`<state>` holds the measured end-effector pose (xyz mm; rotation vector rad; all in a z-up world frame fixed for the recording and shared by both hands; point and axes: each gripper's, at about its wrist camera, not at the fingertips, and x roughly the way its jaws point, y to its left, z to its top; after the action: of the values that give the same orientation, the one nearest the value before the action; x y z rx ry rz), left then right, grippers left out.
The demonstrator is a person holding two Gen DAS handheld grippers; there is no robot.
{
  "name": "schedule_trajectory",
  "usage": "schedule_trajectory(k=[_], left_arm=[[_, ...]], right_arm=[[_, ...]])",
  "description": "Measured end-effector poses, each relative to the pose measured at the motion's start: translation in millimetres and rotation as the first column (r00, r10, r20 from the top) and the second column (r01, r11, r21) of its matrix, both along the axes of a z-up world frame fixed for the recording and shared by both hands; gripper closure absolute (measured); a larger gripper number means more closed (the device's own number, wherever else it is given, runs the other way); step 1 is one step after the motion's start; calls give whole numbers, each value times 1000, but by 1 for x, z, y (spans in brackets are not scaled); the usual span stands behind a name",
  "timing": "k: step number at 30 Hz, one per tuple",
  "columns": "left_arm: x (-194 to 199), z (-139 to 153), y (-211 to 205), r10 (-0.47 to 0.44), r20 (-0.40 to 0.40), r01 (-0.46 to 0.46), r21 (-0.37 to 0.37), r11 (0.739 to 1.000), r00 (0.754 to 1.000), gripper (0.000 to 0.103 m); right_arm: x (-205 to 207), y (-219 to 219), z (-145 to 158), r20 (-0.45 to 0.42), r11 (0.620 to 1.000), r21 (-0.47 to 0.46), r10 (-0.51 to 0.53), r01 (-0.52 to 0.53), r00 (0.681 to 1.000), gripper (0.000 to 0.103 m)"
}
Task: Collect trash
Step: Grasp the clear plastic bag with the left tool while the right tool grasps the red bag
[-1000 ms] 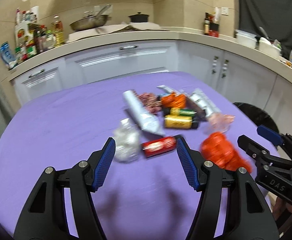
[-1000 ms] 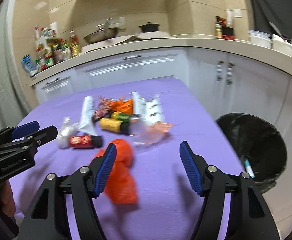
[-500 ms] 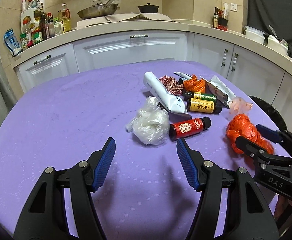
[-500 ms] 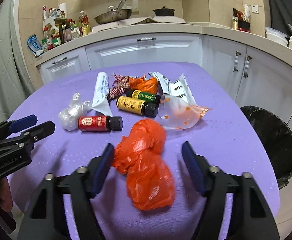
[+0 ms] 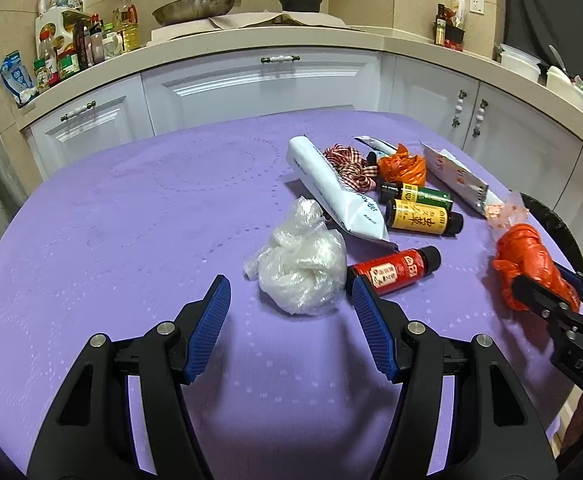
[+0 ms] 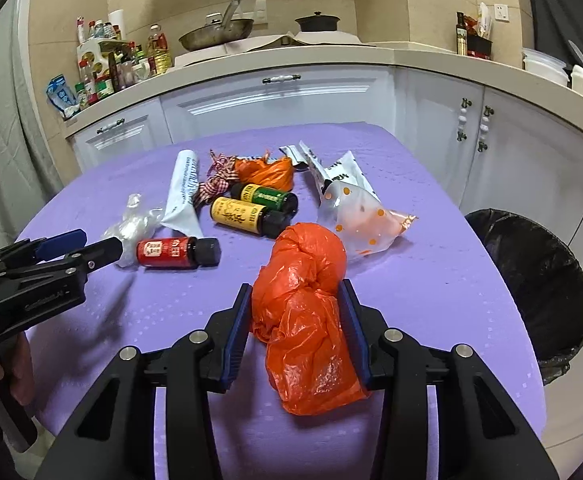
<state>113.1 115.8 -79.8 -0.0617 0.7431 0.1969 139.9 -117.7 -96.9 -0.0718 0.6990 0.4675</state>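
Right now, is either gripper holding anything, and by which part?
The right gripper, whose jaws have just been closing, pinches the orange plastic bag around its crumpled middle; the bag lies on the table. The left gripper is open and empty, short of the clear bag.

Trash clustered on desk (image 6: 411, 300), toward its right half. Crumpled bag (image 6: 307, 320) nearest, between right claw (image 6: 297, 308) pads. Spotted wrapper (image 6: 367, 220) behind it, to right. Three bottles (image 6: 247, 216) behind, to left. Clear wad (image 5: 299, 268) leftmost, before left claw (image 5: 291, 300). Bin (image 6: 539, 280) right of desk, on floor.
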Motion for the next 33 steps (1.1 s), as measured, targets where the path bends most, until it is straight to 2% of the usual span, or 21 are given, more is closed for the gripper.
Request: schedule_trajectory(k=[5,7,13,19,27,33], left_arm=[[12,-8,3,-17,-42,16,-39,999,999,42],[15,-12,6,-31,-62,26,-72,997,998,56],[14,-15,5,-51,-65,46,-77,996,997,59],[2,-10,2,-46,-37,45,-33,998,998,60],[-24,10,6,-17,7,17,-28,999,1000,60],[-39,28,-6,-25,55,26,-28,999,998,60]], right_arm=[[2,0,-1,-9,1000,10,2,-2,1000,60],[3,0,-1,-10,1000,13,4,-4,1000,60],[4,-1,-1,-12,1000,15,6,-6,1000,60],[0,-4,1,1,1000,17,14,-14,1000,60],[-17,-10,12,40,999,28,14,-15,999,60],[-27,-24,25,84,1000,28,-16,14,996,60]])
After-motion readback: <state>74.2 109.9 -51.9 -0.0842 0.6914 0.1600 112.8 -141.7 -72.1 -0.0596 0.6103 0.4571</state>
